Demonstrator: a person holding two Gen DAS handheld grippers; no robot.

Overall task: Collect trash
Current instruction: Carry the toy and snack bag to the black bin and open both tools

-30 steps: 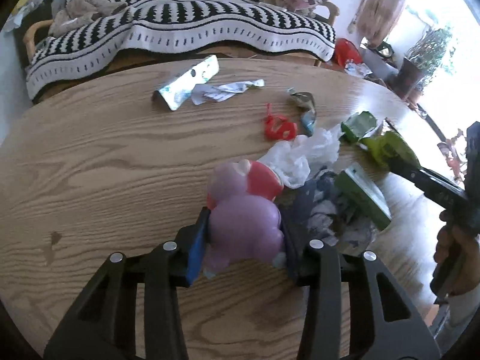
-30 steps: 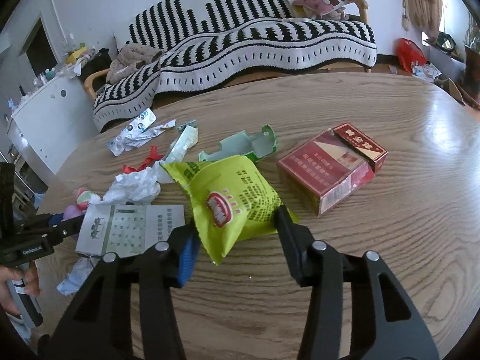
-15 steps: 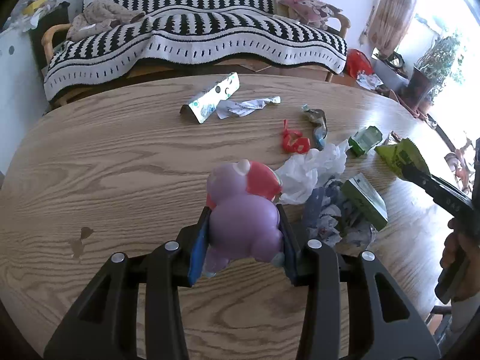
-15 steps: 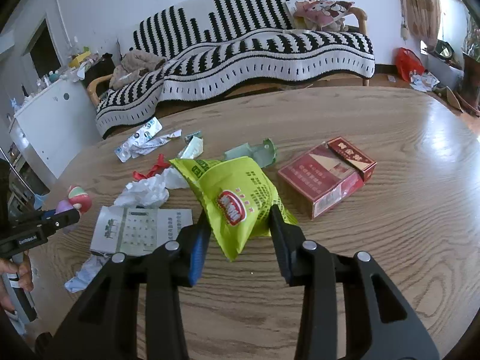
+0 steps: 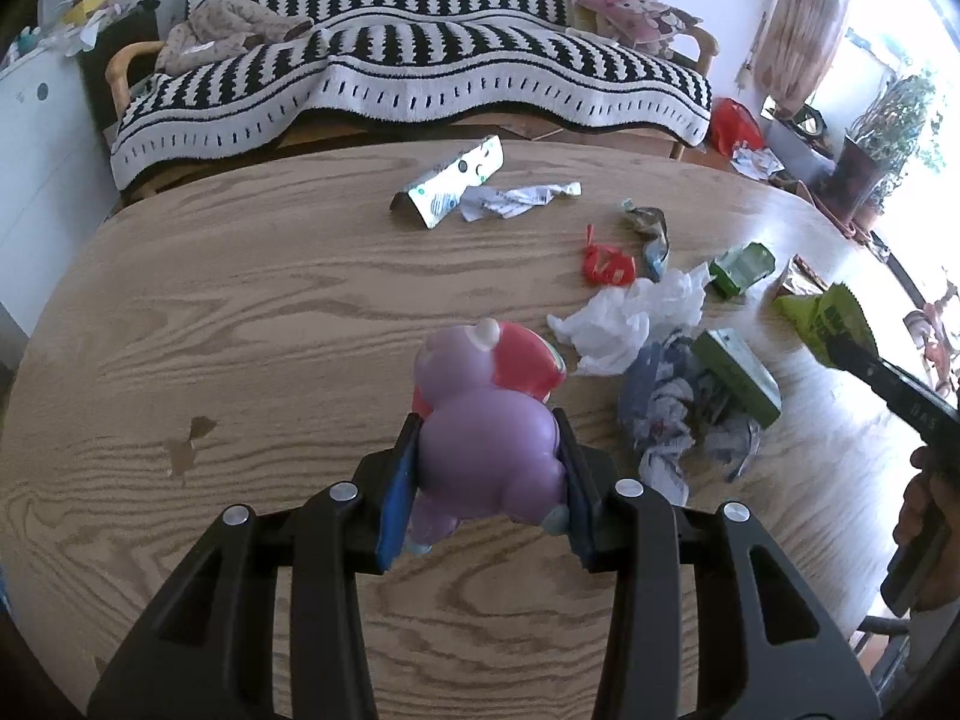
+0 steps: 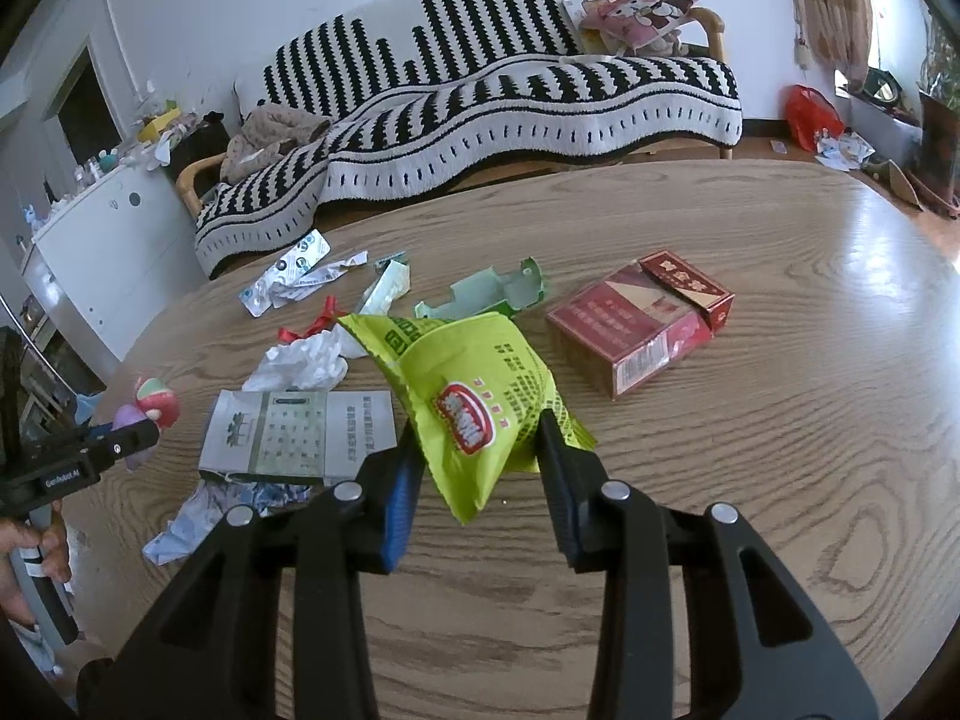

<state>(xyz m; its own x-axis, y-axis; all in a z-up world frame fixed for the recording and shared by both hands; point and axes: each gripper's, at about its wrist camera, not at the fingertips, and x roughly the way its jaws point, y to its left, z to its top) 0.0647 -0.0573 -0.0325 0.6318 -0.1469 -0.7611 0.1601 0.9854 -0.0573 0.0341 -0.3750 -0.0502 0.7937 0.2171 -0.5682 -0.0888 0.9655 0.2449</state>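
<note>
We are holding a crumpled yellow-green snack bag (image 6: 474,402) in the right tongs (image 6: 480,450), whose jaws have just been closing and are now pressing on it, above the wooden tabletop (image 6: 750,480). A red carton (image 6: 636,330) is lying to the right, a grey printed box (image 6: 294,435) to the left with white crumpled paper (image 6: 303,363) beyond it. At far left the left tongs (image 6: 129,441) are gripping a purple and red toy (image 6: 150,405).

Living room, seemingly (striped sofa (image 6: 492,90))
</note>
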